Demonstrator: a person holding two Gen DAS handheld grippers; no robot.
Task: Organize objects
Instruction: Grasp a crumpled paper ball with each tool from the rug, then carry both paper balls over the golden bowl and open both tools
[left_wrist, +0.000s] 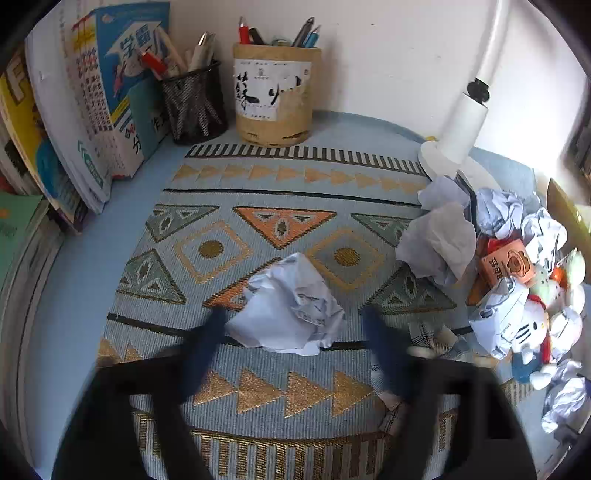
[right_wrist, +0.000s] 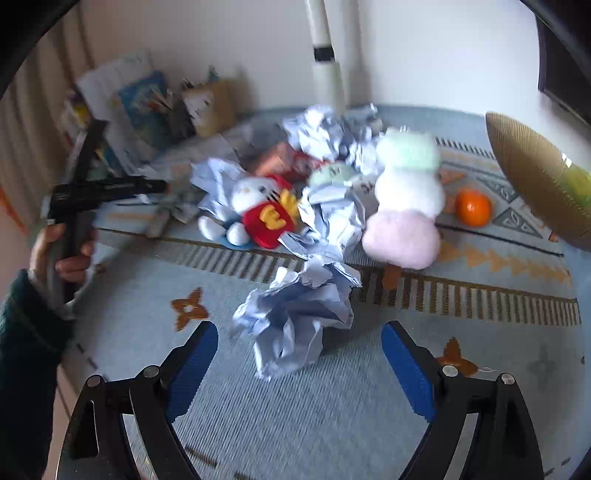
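Crumpled paper ball (left_wrist: 288, 304) lies dead ahead between the spread, empty fingers of the left gripper (left_wrist: 293, 325); right gripper (right_wrist: 299, 336) likewise spread, straddling another paper wad (right_wrist: 295, 317).

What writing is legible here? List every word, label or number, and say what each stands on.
"学霸": on the cover of the blue book leaning at the left.
Paper label on the beige pen holder: large brush characters, not clear enough to read.
Orange box: print lies sideways, too small to read.
Red shirt of the plush cat: a yellow mark, too blurred to read.
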